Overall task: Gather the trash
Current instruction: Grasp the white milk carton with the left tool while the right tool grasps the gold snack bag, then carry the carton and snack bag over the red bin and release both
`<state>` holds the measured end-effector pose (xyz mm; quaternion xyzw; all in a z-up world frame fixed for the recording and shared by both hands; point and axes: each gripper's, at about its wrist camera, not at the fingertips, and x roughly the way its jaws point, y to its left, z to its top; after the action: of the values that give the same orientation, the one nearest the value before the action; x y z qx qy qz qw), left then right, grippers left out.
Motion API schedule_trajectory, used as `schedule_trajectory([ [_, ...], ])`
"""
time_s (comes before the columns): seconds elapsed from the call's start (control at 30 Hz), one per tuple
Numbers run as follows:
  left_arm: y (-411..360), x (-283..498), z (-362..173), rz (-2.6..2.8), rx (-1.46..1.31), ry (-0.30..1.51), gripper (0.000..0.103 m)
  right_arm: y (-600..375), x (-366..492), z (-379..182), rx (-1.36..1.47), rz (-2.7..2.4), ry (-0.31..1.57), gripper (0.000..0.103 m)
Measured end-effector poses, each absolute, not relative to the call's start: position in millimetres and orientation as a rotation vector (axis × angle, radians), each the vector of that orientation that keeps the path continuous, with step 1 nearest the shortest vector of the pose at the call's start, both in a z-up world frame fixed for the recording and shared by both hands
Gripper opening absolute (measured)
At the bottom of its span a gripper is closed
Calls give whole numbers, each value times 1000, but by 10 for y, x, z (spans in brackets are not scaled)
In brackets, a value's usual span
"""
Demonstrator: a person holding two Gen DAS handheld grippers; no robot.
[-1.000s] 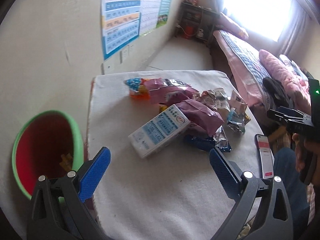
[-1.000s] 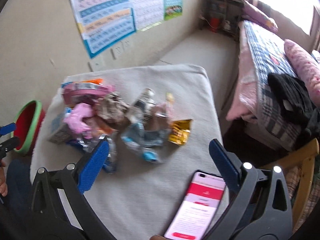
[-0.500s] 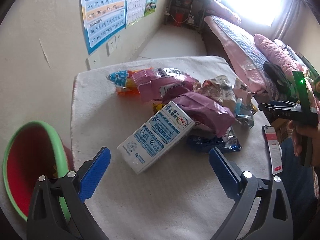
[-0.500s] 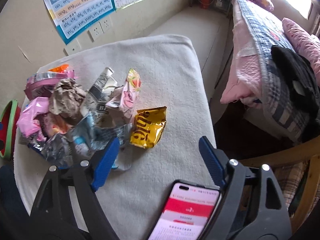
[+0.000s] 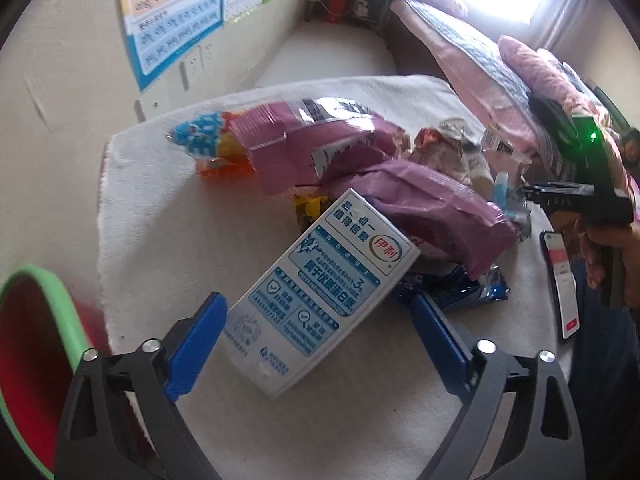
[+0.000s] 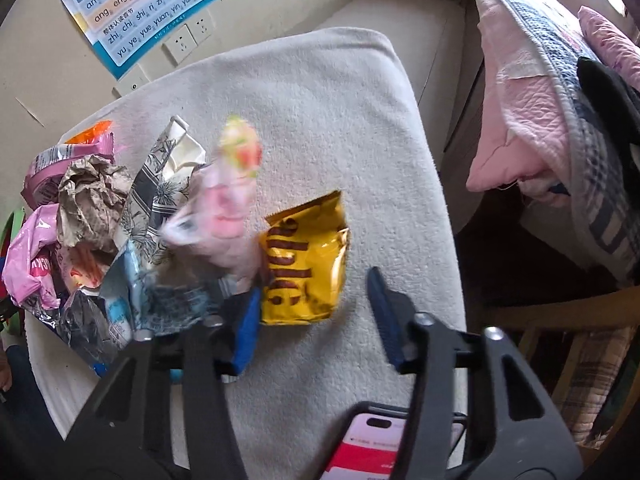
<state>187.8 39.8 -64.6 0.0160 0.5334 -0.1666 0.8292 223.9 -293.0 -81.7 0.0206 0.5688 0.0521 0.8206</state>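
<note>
A heap of trash lies on a table under a white towel (image 5: 160, 240). In the left wrist view a white-and-blue milk carton (image 5: 320, 300) lies flat between the blue fingers of my left gripper (image 5: 316, 340). Its jaws are closing, and the pads stand just off the carton's sides. In the right wrist view my right gripper (image 6: 316, 320) points down over a yellow snack wrapper (image 6: 304, 268). These jaws are closing too: the left finger (image 6: 246, 328) overlaps the wrapper's edge and the right finger (image 6: 384, 316) is clear of it.
A red bucket with a green rim (image 5: 36, 320) stands left of the table. Purple bags (image 5: 320, 148), a dark blue wrapper (image 5: 460, 288), crumpled brown paper (image 6: 88, 196) and a pink wrapper (image 6: 228, 216) fill the pile. A phone (image 6: 380, 452) lies at the near edge; a bed (image 6: 560, 100) is on the right.
Both grippers came down toward the table. The left one now straddles the milk carton. The right one's jaws have narrowed a lot and now frame the yellow wrapper.
</note>
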Motion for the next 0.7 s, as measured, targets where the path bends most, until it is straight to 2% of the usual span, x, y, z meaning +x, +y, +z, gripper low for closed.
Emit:
schedule_trajectory([
  [0.1,392,1929,-669,-339,50,1122,84,-2932,2241,-836,36,108,1217,29],
  [0.33,366,2065,-768,-308,116,1144,84,-2891,2233,-837,10,103,1220,24],
  [0.4,345,2082,-805,-318,120,1158,78,-2878,2221,-825,4,100,1215,21],
  [0.5,342,2053,-789,-317,106,1157,75,-2843,2185,-777,0,95,1203,19],
  [0.67,367,1953,-704,-300,84,1148,61,-2817,2145,-690,-28,116,1211,17],
  [0.7,374,1929,-686,-294,80,1145,60,-2817,2133,-666,-29,116,1206,16],
])
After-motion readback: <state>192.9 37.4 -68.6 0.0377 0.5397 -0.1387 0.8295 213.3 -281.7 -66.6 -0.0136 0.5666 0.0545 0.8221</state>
